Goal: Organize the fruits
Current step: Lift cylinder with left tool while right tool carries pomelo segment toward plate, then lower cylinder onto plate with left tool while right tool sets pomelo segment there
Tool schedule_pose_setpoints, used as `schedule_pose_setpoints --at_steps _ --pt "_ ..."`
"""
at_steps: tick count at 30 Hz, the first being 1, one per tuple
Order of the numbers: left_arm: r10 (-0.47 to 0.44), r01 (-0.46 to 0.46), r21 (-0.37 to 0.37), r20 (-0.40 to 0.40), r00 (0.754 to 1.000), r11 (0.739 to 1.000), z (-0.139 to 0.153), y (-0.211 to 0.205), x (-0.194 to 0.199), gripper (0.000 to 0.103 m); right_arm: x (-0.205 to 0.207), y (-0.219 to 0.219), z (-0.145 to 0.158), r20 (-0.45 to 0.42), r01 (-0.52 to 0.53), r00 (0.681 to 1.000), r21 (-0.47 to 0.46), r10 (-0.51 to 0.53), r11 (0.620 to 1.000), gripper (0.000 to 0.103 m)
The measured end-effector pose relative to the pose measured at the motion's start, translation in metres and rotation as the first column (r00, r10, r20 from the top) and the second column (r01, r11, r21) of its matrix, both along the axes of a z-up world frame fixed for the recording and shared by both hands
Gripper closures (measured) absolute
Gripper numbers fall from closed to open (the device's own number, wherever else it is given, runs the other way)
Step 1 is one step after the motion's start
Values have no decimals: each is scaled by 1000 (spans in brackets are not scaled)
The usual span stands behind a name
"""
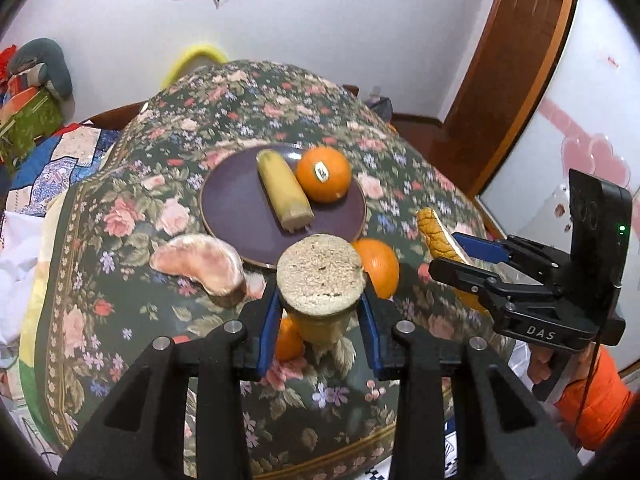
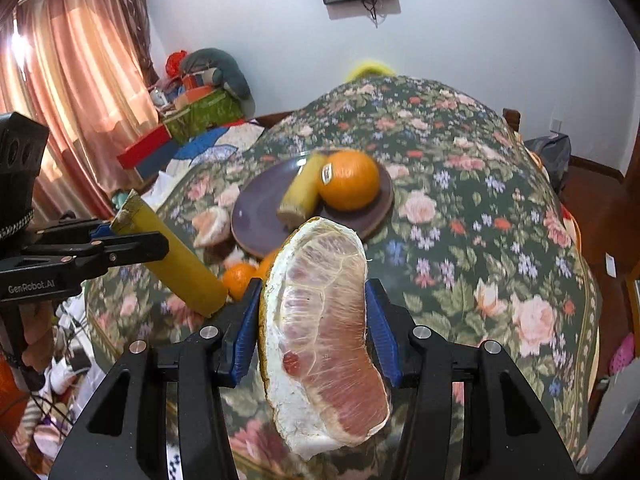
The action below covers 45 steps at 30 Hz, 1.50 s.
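Floral cloth covers the counter (image 1: 120, 320), where a purple plate (image 1: 232, 204) already carries a cut yellow stalk (image 1: 284, 190) beside a stickered orange (image 1: 323, 175). Our left gripper (image 1: 320, 312) has its fingers closed on a second yellow stalk (image 1: 320, 276), held above the cloth near the plate's front rim. Our right gripper (image 2: 312, 320) has its fingers clamped on a pomelo wedge (image 2: 324, 320). Another pomelo wedge (image 1: 200, 264) and two loose oranges (image 1: 378, 266) lie on the cloth by the plate.

We judge the plate is getting crowded: setting a piece down carelessly could nudge the round orange off the rim. The soft wedge may tear or slip if squeezed hard.

Readable writing: "DAS" on the right gripper, "GenRobot.AI" on the left; the orange's sticker is too small to read.
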<state>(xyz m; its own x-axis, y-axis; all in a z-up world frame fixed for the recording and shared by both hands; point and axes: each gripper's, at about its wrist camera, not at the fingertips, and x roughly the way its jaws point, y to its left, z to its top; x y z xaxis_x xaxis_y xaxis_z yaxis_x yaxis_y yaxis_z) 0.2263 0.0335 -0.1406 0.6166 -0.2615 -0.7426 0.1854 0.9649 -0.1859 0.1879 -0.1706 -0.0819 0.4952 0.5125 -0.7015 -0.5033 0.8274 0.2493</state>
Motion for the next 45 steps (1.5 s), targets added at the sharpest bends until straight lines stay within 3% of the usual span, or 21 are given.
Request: schedule_pose_setpoints --at_steps 7,13,30,45 --pt "37 -36 -31 51 998 999 16 16 12 67 16 10 16 51 5 999 14 -5 1000 56" --pt "60 -60 -1 76 995 998 20 22 31 67 35 22 24 82 -3 997 30 0 1000 56" --pt "48 -48 37 12 999 998 -20 28 92 67 88 60 8 88 -46 995 5 45 999 56" --pt "79 -78 -107 12 997 991 -34 49 150 67 124 80 -15 24 -55 998 32 55 998 56"
